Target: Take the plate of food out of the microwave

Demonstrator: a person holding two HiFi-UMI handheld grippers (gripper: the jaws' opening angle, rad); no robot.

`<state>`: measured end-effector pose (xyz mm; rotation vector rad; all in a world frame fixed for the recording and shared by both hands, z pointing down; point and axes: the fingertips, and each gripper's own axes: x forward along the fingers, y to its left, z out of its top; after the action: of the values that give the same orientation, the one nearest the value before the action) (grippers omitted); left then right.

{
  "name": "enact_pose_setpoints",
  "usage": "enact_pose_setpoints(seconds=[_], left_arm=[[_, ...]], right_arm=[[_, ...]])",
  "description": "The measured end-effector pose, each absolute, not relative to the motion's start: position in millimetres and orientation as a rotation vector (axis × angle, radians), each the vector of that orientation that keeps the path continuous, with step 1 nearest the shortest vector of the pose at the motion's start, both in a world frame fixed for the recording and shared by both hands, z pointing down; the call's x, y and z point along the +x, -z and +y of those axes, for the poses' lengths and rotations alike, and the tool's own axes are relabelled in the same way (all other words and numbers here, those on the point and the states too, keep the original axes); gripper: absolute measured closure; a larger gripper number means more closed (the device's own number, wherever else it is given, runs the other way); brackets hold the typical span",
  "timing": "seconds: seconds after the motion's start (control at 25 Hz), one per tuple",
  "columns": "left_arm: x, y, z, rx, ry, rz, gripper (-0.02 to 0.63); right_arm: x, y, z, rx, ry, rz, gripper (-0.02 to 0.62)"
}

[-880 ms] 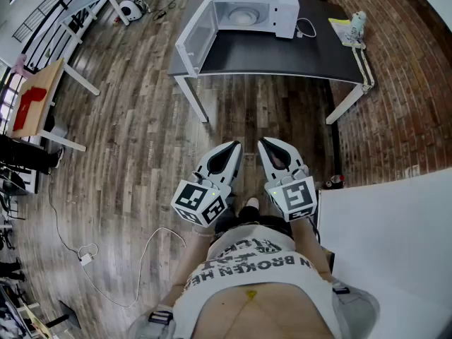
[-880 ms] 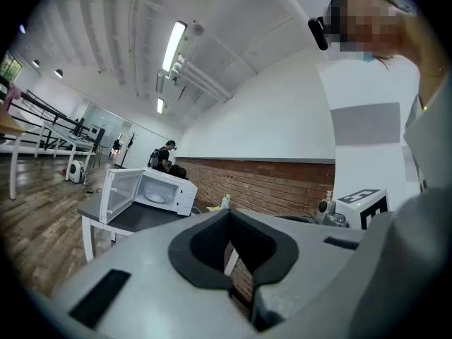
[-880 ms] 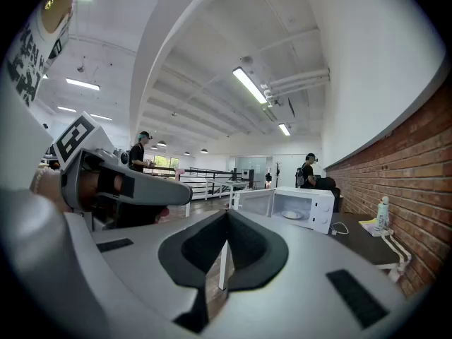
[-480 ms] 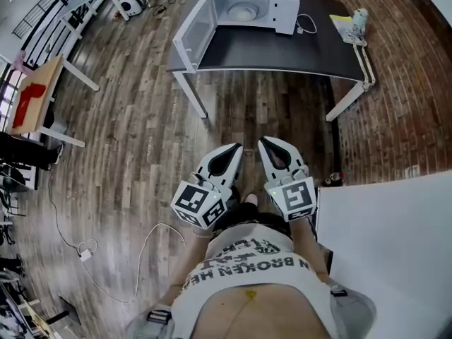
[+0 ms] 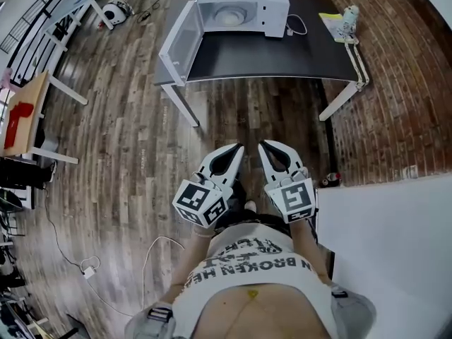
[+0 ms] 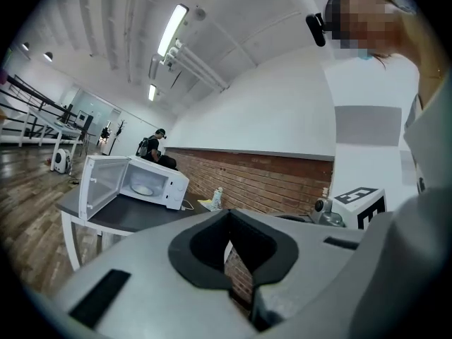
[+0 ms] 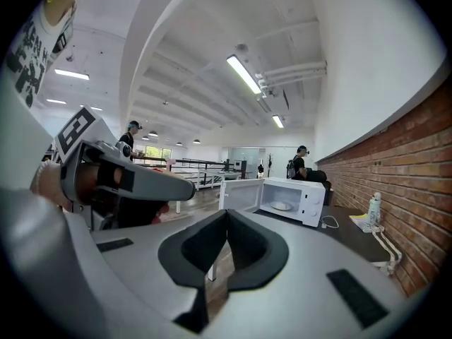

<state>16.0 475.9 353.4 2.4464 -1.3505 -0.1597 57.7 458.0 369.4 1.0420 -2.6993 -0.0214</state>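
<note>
A white microwave (image 5: 244,6) stands on a black table (image 5: 282,55) far ahead, with its door (image 5: 176,44) swung open to the left. Inside it sits a pale plate (image 5: 229,14); I cannot make out any food on it. My left gripper (image 5: 235,149) and right gripper (image 5: 265,145) are held side by side close to my body, well short of the table, both shut on nothing. In the left gripper view the microwave (image 6: 152,182) is small beyond the left gripper (image 6: 227,214). In the right gripper view the microwave (image 7: 293,200) and plate (image 7: 281,205) lie past the right gripper (image 7: 227,212).
A bottle (image 5: 349,14) and yellow paper (image 5: 332,21) lie at the table's right end. A brick wall runs on the right, and a white panel (image 5: 388,239) stands at my right. A wooden table (image 5: 25,111) is far left. A cable (image 5: 141,260) trails on the wood floor.
In the head view the table and microwave have shifted left and slightly up and look a little nearer. Both grippers keep the same shut pose in front of my body.
</note>
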Motion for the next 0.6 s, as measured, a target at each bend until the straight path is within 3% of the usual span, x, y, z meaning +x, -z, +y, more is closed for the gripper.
enact_pose_setpoints(seconds=[0.6], left_arm=[[-24.6,-340.1,342.8,2.520,0.163,-1.219,0.600]], right_arm=[[3.5,-366.0,323.0,1.094,0.030,-2.667,0.588]])
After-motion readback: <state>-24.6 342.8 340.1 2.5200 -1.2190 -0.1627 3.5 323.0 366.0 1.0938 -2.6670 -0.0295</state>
